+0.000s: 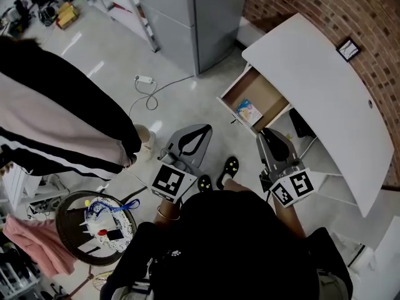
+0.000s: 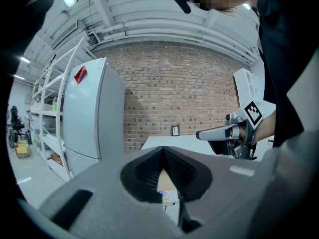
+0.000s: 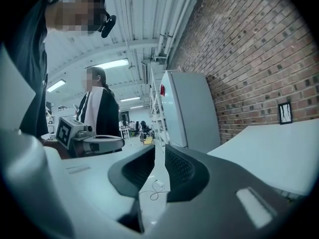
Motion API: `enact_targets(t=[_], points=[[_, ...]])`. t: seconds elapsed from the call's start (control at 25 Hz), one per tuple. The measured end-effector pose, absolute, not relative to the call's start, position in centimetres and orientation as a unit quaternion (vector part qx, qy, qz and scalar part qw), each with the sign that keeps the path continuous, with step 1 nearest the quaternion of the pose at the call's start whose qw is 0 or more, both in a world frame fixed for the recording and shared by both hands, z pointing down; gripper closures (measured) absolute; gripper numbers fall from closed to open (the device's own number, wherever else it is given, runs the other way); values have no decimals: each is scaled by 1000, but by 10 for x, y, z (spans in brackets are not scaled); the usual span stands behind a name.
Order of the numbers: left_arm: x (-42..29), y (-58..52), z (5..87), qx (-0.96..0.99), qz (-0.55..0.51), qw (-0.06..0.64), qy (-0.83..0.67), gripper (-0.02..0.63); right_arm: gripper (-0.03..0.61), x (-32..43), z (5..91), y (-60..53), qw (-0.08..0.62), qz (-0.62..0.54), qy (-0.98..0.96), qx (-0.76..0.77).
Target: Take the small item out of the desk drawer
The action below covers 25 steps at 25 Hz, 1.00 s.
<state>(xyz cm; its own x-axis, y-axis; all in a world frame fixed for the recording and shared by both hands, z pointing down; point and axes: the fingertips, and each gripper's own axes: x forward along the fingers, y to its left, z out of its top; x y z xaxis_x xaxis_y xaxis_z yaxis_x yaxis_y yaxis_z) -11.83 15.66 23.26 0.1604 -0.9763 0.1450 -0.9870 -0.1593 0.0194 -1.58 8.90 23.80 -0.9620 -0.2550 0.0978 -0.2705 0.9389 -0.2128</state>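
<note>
Since drawer (image 1: 257,91) stands open, small item (image 1: 249,112) lies exposed on its floor; right gripper (image 1: 270,136) nearest, jaws slightly apart, empty, likely set for pick; left gripper (image 1: 200,130) jaws together, empty, parked clear

Lab or workshop hall, not a home: bare brick wall (image 1: 300,5), polished grey floor (image 1: 106,49), open ceiling (image 2: 164,29) with exposed beams and pipes, strip lights (image 3: 112,63). Metal shelving racks (image 2: 50,108) beside a tall grey cabinet (image 1: 187,17). White desk (image 1: 325,86) against the brick. Loose cable (image 1: 150,92) on the floor, gear piled (image 1: 44,8) in a far corner, more work desks (image 3: 133,128) far down the hall, too small to detail
</note>
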Motion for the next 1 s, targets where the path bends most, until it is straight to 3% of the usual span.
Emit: enact_targets(t=[1.0], points=[[-67, 10, 258, 785, 115, 58, -606, 620, 517, 53, 274, -50, 38, 150, -970, 189]])
